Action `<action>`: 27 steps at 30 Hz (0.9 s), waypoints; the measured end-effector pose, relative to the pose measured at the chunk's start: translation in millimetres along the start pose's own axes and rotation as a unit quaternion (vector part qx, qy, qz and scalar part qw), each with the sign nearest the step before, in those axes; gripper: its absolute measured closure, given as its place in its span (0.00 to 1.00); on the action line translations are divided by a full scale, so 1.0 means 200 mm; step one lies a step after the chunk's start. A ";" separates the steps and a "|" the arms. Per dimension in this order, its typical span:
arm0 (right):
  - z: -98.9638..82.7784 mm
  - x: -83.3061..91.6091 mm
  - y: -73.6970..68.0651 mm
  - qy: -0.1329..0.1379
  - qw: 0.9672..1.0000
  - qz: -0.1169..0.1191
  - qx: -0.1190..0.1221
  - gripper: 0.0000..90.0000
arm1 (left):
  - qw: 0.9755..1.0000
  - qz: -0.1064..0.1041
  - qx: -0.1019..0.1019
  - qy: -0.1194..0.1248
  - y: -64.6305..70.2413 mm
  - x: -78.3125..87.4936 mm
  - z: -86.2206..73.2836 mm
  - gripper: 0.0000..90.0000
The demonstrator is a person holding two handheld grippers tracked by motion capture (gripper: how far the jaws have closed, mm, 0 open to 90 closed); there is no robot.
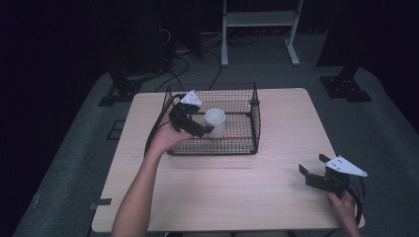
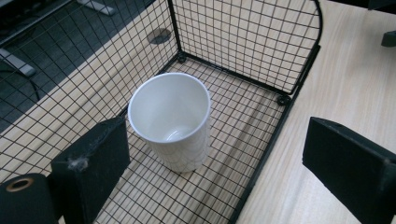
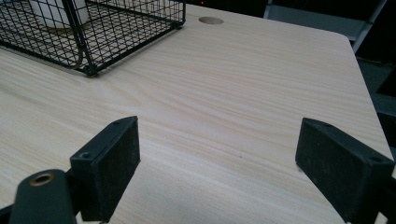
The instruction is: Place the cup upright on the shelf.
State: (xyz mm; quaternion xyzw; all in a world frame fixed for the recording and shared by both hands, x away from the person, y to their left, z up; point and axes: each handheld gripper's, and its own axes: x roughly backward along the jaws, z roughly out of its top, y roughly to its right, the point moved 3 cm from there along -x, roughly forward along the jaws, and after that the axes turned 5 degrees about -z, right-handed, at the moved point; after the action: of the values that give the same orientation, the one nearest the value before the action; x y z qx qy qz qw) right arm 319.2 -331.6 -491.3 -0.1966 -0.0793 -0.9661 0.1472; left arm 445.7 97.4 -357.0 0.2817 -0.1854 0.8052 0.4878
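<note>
A white cup [image 1: 215, 122] [image 2: 170, 121] stands upright and empty inside a black wire basket [image 1: 254, 118] [image 2: 280, 100] at the middle of the table. My left gripper [image 1: 205, 129] [image 2: 219, 140] hovers over the basket's near left part, held by a hand. It is open, and the cup sits just beyond its left jaw, not between the pads. My right gripper [image 1: 313, 164] [image 3: 215, 140] rests low over the table's near right corner, open, with bare wood between its jaws. The basket [image 3: 88, 32] and the cup [image 3: 56, 11] appear far off in the right gripper view.
The light wood table [image 1: 276, 197] has a round cable hole [image 3: 210, 20] near its far edge. A white-framed stand [image 1: 259, 29] and black bases with cables [image 1: 346, 86] are on the dark floor behind the table.
</note>
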 end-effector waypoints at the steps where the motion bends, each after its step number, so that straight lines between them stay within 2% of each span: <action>1: 0.00 0.00 0.00 0.000 1.000 0.000 0.000 0.15 | 1.000 0.002 -0.001 0.000 0.01 0.01 -0.01 0.08; 12: 0.00 0.00 0.00 0.000 1.000 -0.001 0.000 0.15 | 1.000 0.008 -0.006 0.018 0.09 0.08 -0.06 0.08; 27: 0.00 0.00 0.00 -0.001 1.000 -0.002 0.000 0.15 | 0.999 0.018 0.002 0.046 0.17 0.16 -0.16 0.08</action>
State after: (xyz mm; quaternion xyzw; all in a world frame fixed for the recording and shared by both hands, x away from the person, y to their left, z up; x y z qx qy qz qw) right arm 319.3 -331.6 -491.3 -0.1978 -0.0793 -0.9662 0.1453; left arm 394.6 121.1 -362.2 0.2421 -0.1660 0.8262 0.4808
